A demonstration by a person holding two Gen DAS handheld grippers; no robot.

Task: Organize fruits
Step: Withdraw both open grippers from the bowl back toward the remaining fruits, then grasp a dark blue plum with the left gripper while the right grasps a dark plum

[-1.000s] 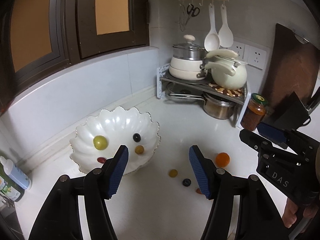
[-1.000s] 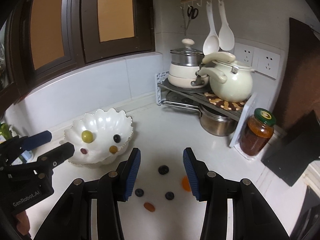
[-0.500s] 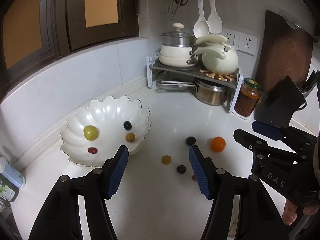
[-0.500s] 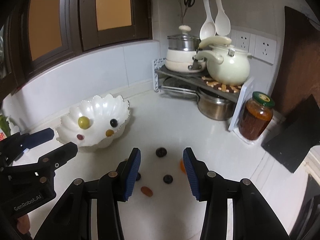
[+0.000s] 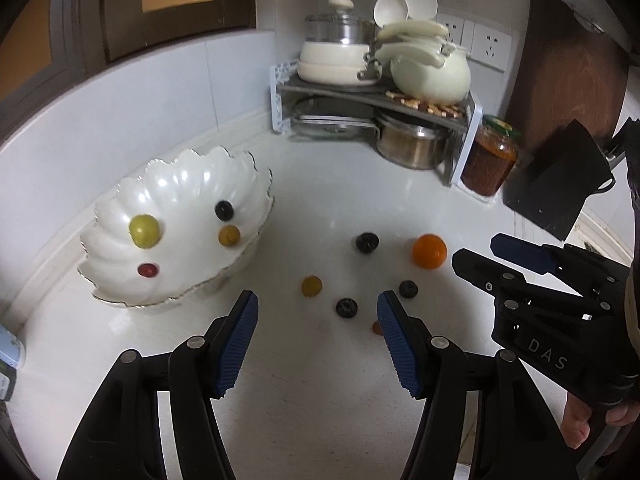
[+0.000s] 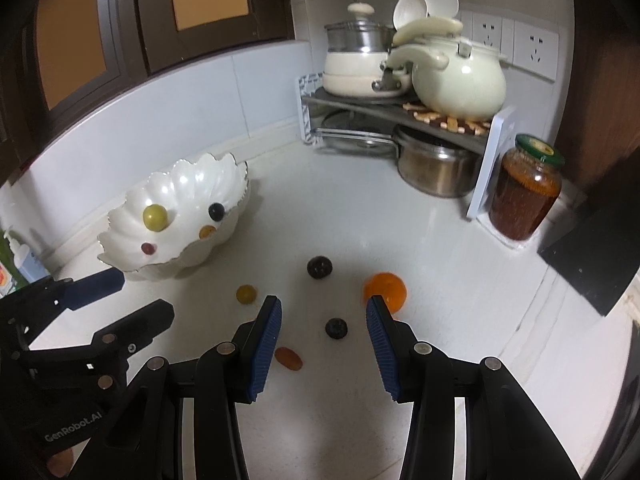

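At the bottom of each wrist view, the left gripper (image 5: 318, 316) and right gripper (image 6: 324, 322) are held apart with nothing between them. Loose fruits (image 5: 346, 307) are scattered mid-frame on the counter (image 5: 320, 400); farther left, the bowl (image 5: 180, 184) holds four.

A white stone countertop (image 5: 328, 184) carries a white scalloped ceramic bowl (image 5: 180, 184), a grey two-tier corner rack (image 5: 474, 120) and a glass jar of red-orange preserve (image 5: 489, 160). Loose on it are seen a round orange (image 5: 429, 251), a small yellow fruit (image 5: 311, 286) and three dark berries (image 5: 367, 242).
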